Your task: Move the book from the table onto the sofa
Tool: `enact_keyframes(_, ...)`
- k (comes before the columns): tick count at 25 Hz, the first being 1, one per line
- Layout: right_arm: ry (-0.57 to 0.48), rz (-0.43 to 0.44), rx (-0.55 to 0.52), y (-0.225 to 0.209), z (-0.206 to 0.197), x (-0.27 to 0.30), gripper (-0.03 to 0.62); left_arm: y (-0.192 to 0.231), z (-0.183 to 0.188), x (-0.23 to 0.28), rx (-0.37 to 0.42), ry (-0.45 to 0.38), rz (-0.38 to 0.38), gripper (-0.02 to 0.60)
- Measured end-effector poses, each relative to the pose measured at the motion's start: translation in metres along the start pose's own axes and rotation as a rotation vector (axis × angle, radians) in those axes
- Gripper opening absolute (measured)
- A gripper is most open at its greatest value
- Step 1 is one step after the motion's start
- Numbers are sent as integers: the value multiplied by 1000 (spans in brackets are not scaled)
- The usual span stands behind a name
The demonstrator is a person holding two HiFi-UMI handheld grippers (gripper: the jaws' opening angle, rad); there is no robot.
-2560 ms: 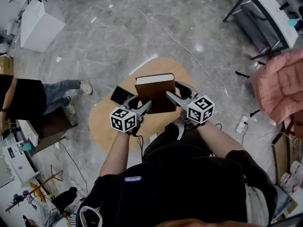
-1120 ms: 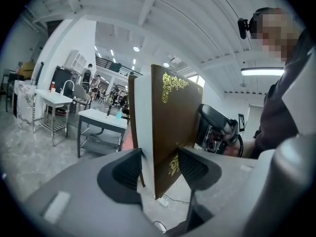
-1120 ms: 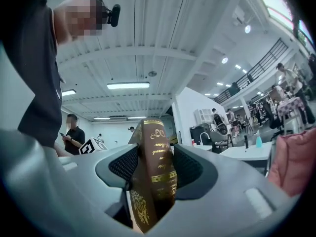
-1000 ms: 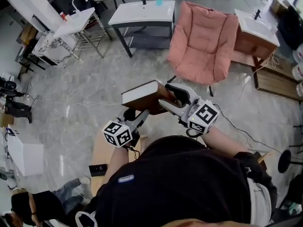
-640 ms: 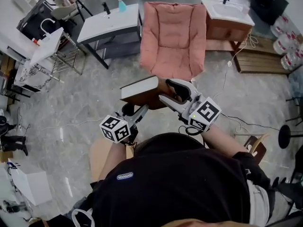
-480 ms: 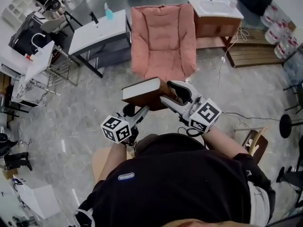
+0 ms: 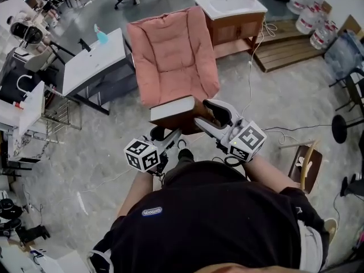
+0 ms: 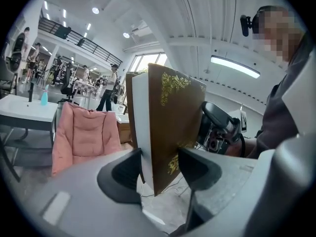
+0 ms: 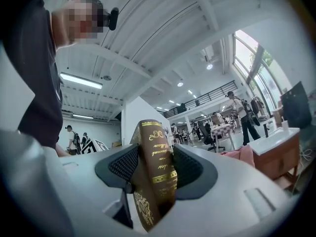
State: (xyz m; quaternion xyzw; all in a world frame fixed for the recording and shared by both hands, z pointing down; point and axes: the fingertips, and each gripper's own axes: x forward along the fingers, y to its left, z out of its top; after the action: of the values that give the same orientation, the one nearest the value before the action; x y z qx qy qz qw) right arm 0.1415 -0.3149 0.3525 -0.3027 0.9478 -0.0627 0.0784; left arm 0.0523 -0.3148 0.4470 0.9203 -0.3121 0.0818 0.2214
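A brown hardcover book with white page edges is held in the air in front of me, between both grippers. My left gripper is shut on its near edge; the gold-patterned cover stands upright between the jaws. My right gripper is shut on the spine, which shows gold lettering. The pink sofa chair stands just beyond the book, its seat facing me; it also shows low at the left as the pink chair.
A grey-topped table with a blue bottle stands left of the sofa. A wooden sink cabinet is behind it on the right. Cables cross the grey marble floor. A wooden stool stands at right.
I have turned from the round wooden table toward the pink sofa, carrying the book. The sofa has come nearer and shifted left in the head view. Both grips are unchanged.
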Motion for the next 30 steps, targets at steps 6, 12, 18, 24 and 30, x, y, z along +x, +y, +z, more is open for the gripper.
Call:
enact_keyframes(6,28,-48,17,-41,-14,44,247,54,9,26,-42,22,-43,244)
enact_keyframes(12,61,-71,90,-80,-32,107,247,125,22,38,-86,67,-55,244)
enact_keyframes(18,79,-90,122,-112,-58,161,247,190,20,54,-118,111,-81,244)
enact_keyframes(24,72,-104,164,-141,-59,215,247,243,33,68,-136,143,-107,244)
enact_keyframes(30,85,-107,169,-156,-65,252,247,279,42,69,-152,159,-114,244)
